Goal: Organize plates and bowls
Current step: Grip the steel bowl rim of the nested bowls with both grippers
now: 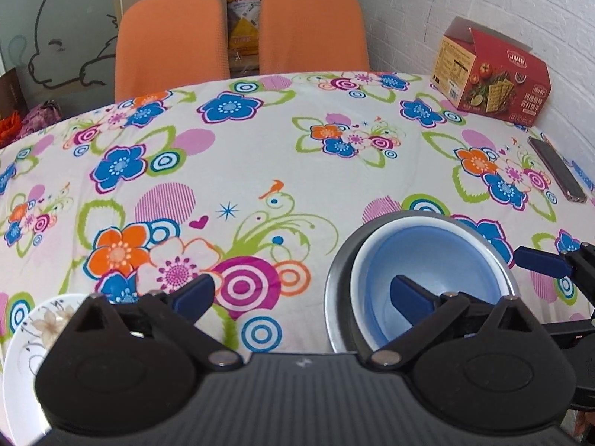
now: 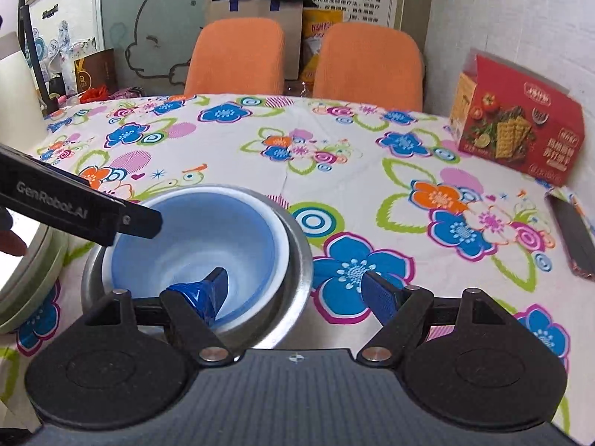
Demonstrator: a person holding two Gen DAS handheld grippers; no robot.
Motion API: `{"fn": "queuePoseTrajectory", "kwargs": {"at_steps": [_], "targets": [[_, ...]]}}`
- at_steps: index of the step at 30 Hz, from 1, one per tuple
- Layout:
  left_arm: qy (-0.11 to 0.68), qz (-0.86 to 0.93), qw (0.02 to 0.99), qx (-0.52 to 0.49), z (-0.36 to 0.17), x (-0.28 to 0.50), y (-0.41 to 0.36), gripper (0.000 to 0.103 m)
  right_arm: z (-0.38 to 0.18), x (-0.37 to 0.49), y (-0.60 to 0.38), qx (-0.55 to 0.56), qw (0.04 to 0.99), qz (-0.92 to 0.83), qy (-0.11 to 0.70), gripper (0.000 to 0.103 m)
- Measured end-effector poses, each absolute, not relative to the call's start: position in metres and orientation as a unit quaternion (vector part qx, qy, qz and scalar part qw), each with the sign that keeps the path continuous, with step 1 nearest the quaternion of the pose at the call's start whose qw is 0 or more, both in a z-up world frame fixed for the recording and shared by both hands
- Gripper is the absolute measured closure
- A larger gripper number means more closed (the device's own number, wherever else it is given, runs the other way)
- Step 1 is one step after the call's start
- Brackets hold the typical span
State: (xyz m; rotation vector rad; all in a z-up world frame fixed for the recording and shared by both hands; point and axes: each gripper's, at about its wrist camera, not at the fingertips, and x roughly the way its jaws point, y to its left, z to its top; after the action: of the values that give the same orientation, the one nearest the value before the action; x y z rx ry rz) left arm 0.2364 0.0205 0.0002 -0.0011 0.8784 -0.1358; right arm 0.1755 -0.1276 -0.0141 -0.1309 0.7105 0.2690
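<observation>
A blue bowl sits nested in a white bowl, which rests inside a steel bowl on the floral tablecloth. My left gripper is open; its right finger hangs over the blue bowl and its body reaches in over the bowl's left rim. My right gripper is open, straddling the stack's right wall, with one finger inside the blue bowl and the other outside the steel one. A white floral plate lies at the lower left.
A red cracker box stands at the far right by the brick wall, and a phone lies near it. Two orange chairs stand behind the table. Stacked plates and a hand are at the left edge.
</observation>
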Motion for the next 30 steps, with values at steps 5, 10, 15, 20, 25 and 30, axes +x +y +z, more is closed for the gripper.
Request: {"fn": "queuePoseTrajectory", "kwargs": {"at_steps": [5,10,15,20,25,30], "targets": [[0.444,-0.081,0.892,0.024,-0.011,0.25,0.012,0.003,-0.022,0.187,-0.125,-0.065,0.919,0.131,0.365,0.038],[0.454,-0.088,0.886,0.04,-0.022,0.257,0.003,0.003,-0.029,0.192,-0.128,-0.032,0.917,0.138,0.374,0.037],[0.471,-0.092,0.877,0.024,-0.028,0.263,0.005,0.003,-0.033,0.189,-0.129,-0.009,0.923,0.13,0.362,0.036],[0.471,-0.093,0.877,0.012,-0.03,0.263,0.006,0.003,-0.034,0.185,-0.127,0.0,0.929,0.109,0.353,0.036],[0.469,-0.097,0.878,0.008,-0.031,0.258,0.005,0.002,-0.033,0.18,-0.13,0.002,0.929,0.114,0.352,0.038],[0.463,-0.097,0.881,0.011,-0.032,0.254,0.003,0.003,-0.033,0.173,-0.141,0.03,0.927,0.136,0.348,0.041]]}}
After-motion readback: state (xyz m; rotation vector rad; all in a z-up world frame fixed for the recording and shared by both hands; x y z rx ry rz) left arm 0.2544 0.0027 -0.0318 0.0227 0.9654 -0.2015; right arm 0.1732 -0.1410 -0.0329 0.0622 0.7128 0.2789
